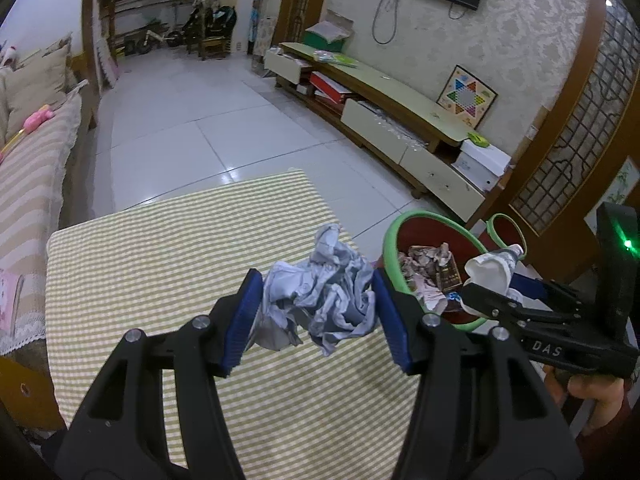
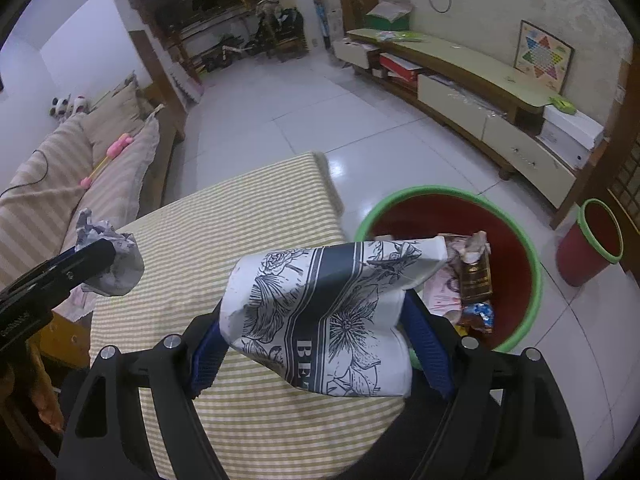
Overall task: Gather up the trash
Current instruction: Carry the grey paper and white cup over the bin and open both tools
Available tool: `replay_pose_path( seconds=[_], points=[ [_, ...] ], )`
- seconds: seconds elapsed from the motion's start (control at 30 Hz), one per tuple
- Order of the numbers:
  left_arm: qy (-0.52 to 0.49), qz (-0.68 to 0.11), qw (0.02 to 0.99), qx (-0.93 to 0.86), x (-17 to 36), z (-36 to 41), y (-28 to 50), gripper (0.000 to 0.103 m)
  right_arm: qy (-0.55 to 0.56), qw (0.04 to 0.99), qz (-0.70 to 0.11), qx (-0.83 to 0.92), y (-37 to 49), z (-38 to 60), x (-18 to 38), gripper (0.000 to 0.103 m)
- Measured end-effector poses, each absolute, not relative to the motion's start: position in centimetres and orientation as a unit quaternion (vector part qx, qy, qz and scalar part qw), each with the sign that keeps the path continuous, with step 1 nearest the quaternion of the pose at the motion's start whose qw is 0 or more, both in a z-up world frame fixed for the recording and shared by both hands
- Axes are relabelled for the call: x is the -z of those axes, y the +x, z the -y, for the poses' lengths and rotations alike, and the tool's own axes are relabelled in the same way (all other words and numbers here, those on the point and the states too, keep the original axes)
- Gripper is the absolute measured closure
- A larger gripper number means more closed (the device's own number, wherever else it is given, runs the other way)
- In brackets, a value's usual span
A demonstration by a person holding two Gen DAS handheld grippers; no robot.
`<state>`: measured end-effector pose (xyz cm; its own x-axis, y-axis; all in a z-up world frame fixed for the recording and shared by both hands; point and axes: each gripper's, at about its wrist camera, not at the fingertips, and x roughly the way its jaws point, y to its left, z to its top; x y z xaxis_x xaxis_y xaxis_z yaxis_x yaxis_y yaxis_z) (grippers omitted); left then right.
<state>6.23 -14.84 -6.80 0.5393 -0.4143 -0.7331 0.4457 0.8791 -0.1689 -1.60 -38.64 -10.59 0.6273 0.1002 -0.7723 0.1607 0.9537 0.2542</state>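
My left gripper (image 1: 316, 312) is shut on a crumpled grey paper wad (image 1: 324, 292), held above the green-and-white striped table (image 1: 160, 280). In the right wrist view the same wad (image 2: 112, 256) hangs at the far left. My right gripper (image 2: 320, 344) is shut on a white paper bag with dark flower print (image 2: 324, 312), raised over the table's right edge. This bag (image 1: 492, 268) also shows beside the bin in the left wrist view. A red bin with a green rim (image 2: 516, 240) stands on the floor right of the table and holds wrappers and paper scraps (image 2: 472, 276).
A second, smaller red bin with a green rim (image 2: 592, 244) stands further right. A striped sofa (image 2: 52, 184) runs along the left. A long low TV cabinet (image 2: 480, 88) lines the right wall. White floor tiles (image 2: 280, 112) stretch beyond the table.
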Motion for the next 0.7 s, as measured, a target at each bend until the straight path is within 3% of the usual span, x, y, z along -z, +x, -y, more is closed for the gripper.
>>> replay_pose_path(
  seconds=[0.7],
  points=[
    [0.007, -0.438, 0.836, 0.329, 8.9, 24.7, 9.2, 0.049, 0.181, 0.887, -0.414, 0.094, -2.1, 47.5, 11.9, 0.025]
  ],
)
